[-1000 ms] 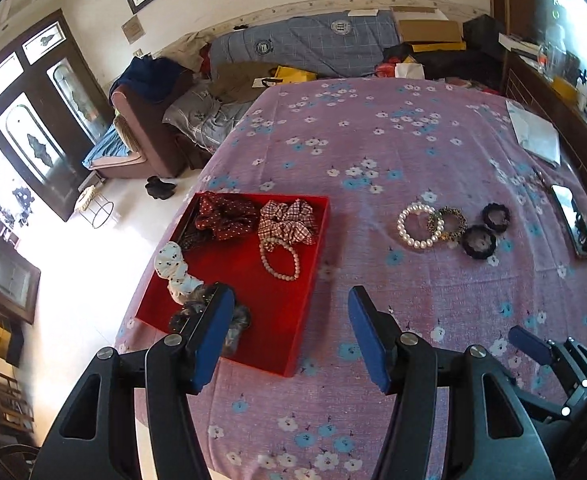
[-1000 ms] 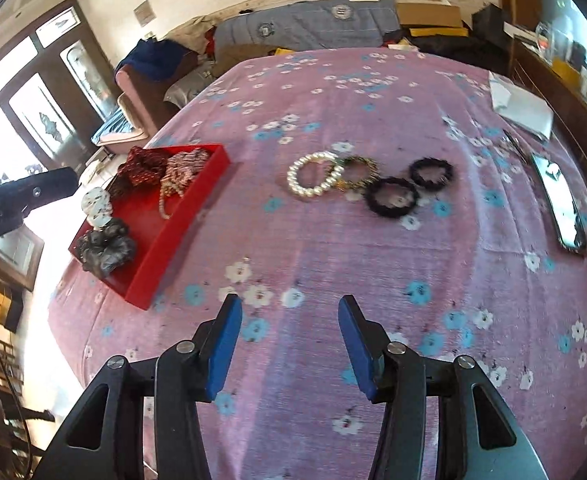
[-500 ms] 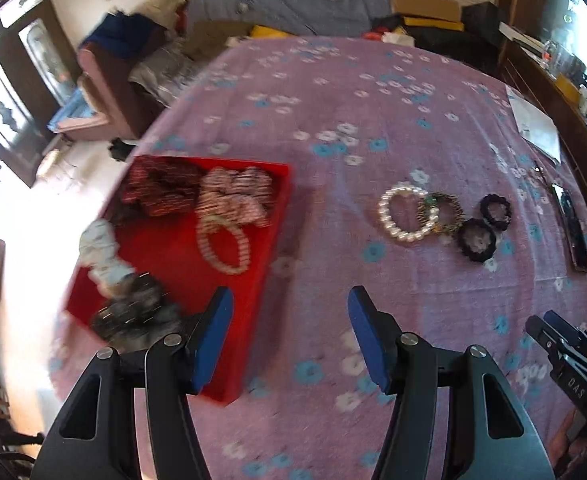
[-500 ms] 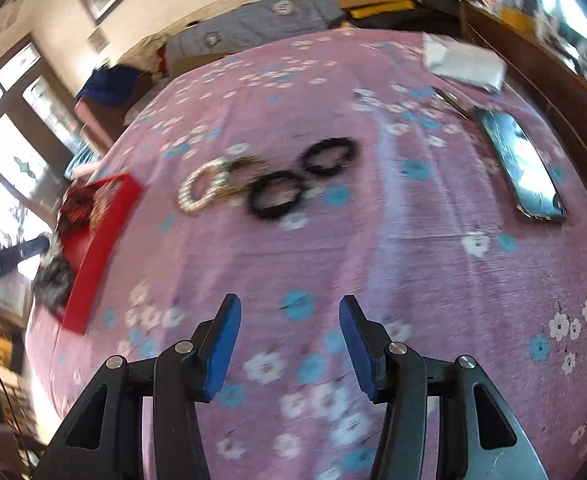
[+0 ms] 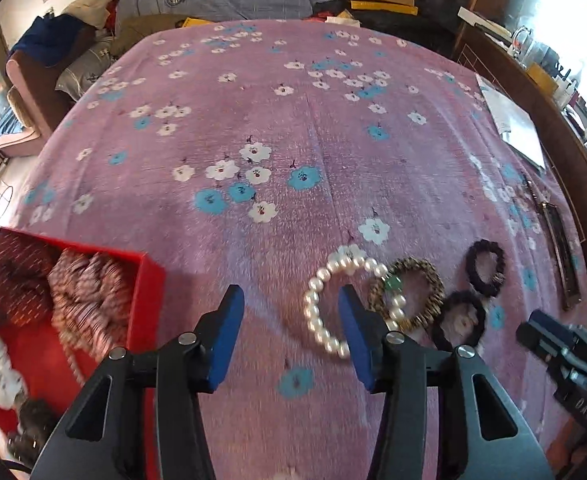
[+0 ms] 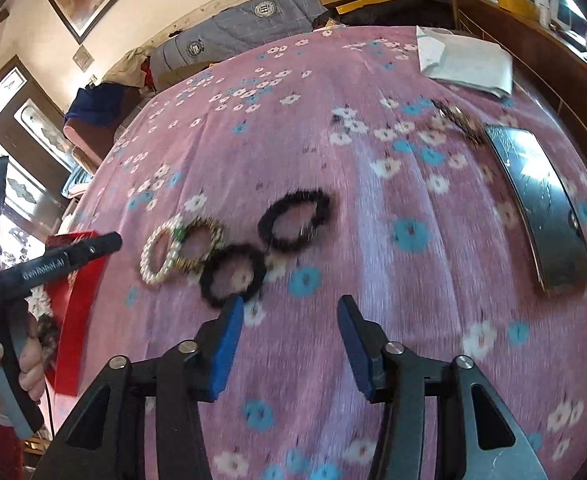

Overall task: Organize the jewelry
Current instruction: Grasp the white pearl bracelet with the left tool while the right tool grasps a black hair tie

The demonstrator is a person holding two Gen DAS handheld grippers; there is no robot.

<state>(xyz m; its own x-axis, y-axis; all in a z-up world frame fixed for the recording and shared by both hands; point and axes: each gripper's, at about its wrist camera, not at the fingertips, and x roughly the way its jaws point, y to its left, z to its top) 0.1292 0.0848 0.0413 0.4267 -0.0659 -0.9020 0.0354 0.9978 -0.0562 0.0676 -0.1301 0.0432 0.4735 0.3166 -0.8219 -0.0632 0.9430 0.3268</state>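
A: Where do we stand?

B: Left gripper [image 5: 289, 334] is over the pearl bracelet [image 5: 335, 302], jaws apart and closing, nothing clamped. Its right pad sits inside the loop in view, so likely lining up on the near rim.

A: Right gripper [image 6: 287, 340]?

B: Also closing, empty, just short of the nearer black scrunchie [image 6: 232, 274].

A: Why are they laid out like that?

B: Four loose rings clustered on the bed [image 5: 293, 128], beaded bracelet [image 5: 411, 292] touching the pearls. Red tray [image 5: 149, 280] at left already holds scrunchies, so that's our drop point.

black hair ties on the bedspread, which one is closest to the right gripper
The nearer black hair tie, just past the right gripper; the other black tie lies farther back.
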